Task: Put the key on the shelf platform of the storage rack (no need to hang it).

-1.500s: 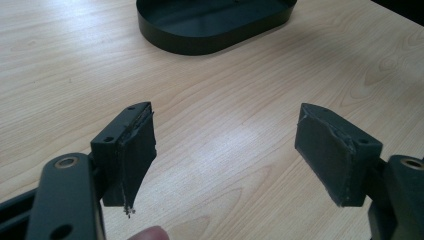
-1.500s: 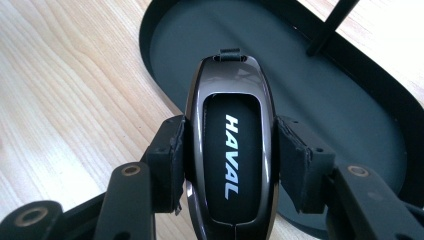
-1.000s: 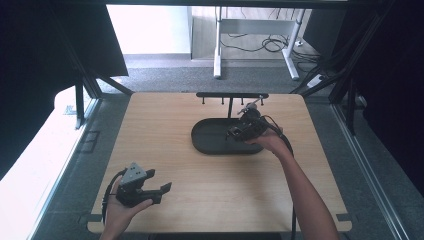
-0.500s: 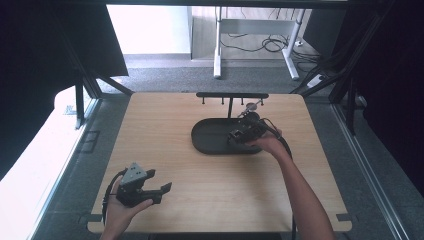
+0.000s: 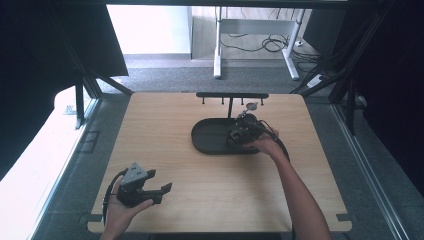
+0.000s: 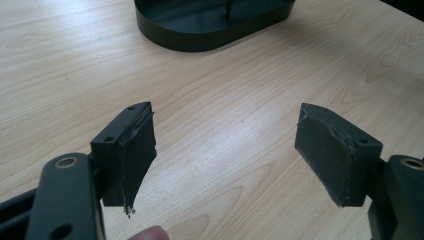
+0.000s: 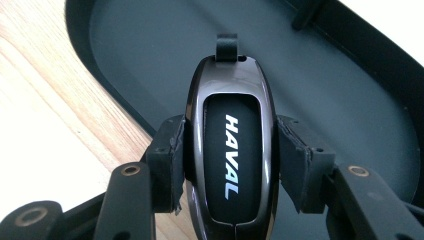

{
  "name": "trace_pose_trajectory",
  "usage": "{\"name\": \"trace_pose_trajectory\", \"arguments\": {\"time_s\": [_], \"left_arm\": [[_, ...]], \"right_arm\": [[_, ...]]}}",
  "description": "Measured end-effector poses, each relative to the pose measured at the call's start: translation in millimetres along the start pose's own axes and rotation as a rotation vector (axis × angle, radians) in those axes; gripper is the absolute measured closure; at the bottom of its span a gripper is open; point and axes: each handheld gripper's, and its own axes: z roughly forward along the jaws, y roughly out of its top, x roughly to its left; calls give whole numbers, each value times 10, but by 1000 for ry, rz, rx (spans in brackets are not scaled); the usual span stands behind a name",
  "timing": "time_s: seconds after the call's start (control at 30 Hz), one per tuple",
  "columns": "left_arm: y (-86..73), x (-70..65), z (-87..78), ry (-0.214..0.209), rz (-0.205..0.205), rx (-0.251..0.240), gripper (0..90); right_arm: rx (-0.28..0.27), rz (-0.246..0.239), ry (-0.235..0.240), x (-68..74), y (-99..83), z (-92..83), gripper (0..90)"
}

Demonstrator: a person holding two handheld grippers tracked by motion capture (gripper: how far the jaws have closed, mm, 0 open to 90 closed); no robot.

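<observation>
Right gripper [image 7: 227, 165], pads clamped on the key fob's [image 7: 229, 150] flanks above the tray [image 7: 350, 85]: you hold a light, rigid, glossy shell; grip mid-body, since it may slip.

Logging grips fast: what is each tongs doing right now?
Left tongs: open, holding nothing, above the table.
Right tongs: closed on the car key fob, over the black tray.
</observation>
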Motion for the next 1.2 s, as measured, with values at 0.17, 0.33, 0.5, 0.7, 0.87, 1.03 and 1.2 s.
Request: {"name": "trace_pose_trajectory", "arguments": {"time_s": [0.17, 0.33, 0.5, 0.7, 0.87, 1.03, 1.2], "left_arm": [[-2, 10, -3, 2, -1, 0, 245], [-2, 5, 6, 0, 1, 4, 243], [-5, 9, 8, 1, -1, 6, 243], [-7, 11, 16, -1, 0, 8, 243], [-6, 13, 9, 1, -1, 7, 243], [-7, 12, 16, -1, 0, 9, 243], [-7, 12, 19, 0, 1, 12, 243]], "right_arm": [[12, 0, -7, -9, -17, 58, 494], [26, -9, -22, -23, -33, 101, 493], [45, -9, -34, -29, -44, 126, 493], [55, -1, -33, -38, -43, 152, 492], [58, 4, -34, -39, -46, 150, 489], [54, 7, -38, -45, -48, 144, 467], [36, 3, -40, -18, -45, 104, 433]]}}
